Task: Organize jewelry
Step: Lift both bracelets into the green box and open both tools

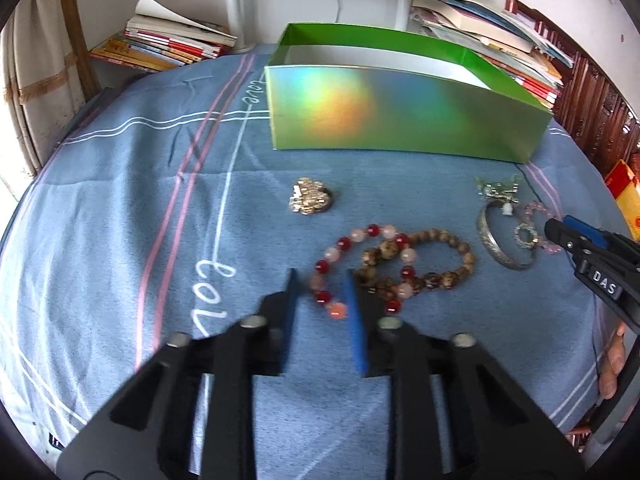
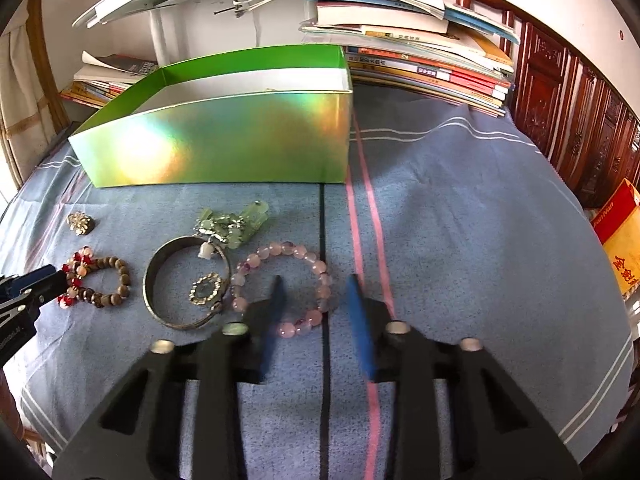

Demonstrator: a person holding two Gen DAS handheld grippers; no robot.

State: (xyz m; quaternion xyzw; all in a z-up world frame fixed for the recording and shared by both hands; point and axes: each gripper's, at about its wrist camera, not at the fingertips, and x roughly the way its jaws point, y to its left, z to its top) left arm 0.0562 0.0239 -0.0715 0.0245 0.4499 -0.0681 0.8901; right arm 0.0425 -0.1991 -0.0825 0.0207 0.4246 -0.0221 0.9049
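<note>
An open green holographic box (image 1: 400, 116) (image 2: 216, 140) stands at the back of the blue cloth. My left gripper (image 1: 322, 284) is open, its fingers either side of the near edge of a red-and-pink bead bracelet (image 1: 344, 246) that overlaps a brown wooden bead bracelet (image 1: 436, 276). My right gripper (image 2: 316, 292) is open around the near right part of a pink bead bracelet (image 2: 280, 252). A silver bangle (image 2: 160, 280) with a small crystal ring (image 2: 206, 290) inside it lies left of that. A green jade piece (image 2: 232, 222) and a gold brooch (image 1: 310, 196) lie nearer the box.
Stacks of books (image 2: 420, 60) stand behind the box at right and more books (image 1: 168, 46) at left. A white stand pole (image 1: 236, 4) rises behind. A carved wooden headboard (image 2: 580, 128) and a red-yellow packet (image 2: 620, 240) are at the right edge.
</note>
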